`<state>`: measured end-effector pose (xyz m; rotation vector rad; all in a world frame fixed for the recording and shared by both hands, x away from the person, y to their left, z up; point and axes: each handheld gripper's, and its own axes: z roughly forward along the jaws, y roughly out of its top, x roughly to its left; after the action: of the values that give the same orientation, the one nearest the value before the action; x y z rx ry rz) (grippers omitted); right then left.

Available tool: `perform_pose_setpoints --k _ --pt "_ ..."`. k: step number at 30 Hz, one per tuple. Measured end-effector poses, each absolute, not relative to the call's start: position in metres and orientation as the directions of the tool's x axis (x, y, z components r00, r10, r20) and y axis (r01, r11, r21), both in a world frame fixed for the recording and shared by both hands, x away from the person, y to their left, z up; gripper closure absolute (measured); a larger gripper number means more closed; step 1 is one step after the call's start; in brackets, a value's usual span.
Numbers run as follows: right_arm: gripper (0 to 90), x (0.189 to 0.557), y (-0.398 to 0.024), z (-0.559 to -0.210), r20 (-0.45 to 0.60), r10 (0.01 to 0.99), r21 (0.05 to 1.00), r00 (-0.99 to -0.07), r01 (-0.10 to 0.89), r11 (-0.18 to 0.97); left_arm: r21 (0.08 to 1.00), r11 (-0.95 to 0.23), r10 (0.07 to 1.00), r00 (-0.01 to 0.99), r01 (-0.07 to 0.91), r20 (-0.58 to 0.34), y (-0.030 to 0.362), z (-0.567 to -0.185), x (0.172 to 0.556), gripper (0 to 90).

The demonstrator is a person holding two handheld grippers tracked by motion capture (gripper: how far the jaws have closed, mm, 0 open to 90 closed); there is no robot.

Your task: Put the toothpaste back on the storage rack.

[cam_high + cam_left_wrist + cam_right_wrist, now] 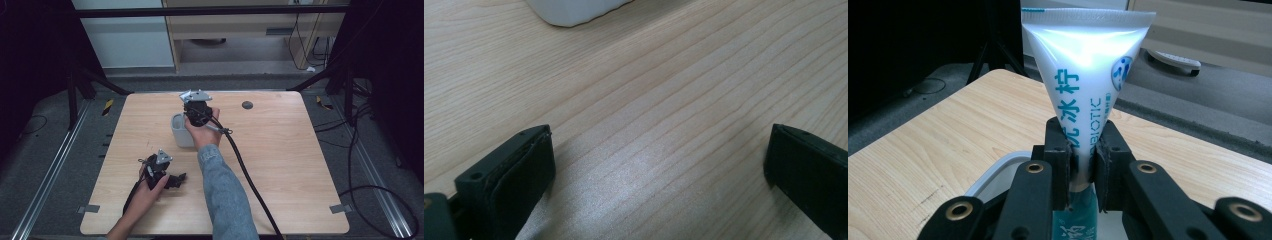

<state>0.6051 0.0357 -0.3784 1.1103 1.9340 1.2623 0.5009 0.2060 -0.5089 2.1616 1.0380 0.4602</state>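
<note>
A white toothpaste tube (1087, 70) with teal lettering stands upright, crimped end up, with my right gripper (1083, 150) shut on its lower part. Its teal lower end (1074, 220) dips into a white cup (993, 175) just below the jaws. In the high view the right gripper (196, 109) hangs over the far-right rim of the cup (180, 132) near the table's middle. My left gripper (176, 179) rests low on the table nearer the front left, jaws wide open with nothing between them (659, 165). The cup's base (574, 10) lies ahead of it.
The wooden table (280, 150) has a small dark round mark (247, 105) at the back right. The right gripper's black cable (247, 172) trails across the table toward the front edge. Grey tape tabs (88, 208) mark the front corners.
</note>
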Motion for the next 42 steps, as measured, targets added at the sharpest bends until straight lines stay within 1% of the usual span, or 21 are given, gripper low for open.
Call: perform_pose_setpoints --k 30,42 --pt "78.4 0.604 0.034 -0.4 -0.012 0.872 0.897 -0.49 0.381 0.226 0.712 -0.446 0.786 0.618 0.543 0.021 0.206 -0.509 0.501 0.0" --pt "78.2 0.604 0.035 -0.402 -0.011 0.872 0.894 -0.49 0.386 0.228 0.711 -0.446 0.786 0.618 0.543 0.021 0.206 -0.509 0.501 0.0"
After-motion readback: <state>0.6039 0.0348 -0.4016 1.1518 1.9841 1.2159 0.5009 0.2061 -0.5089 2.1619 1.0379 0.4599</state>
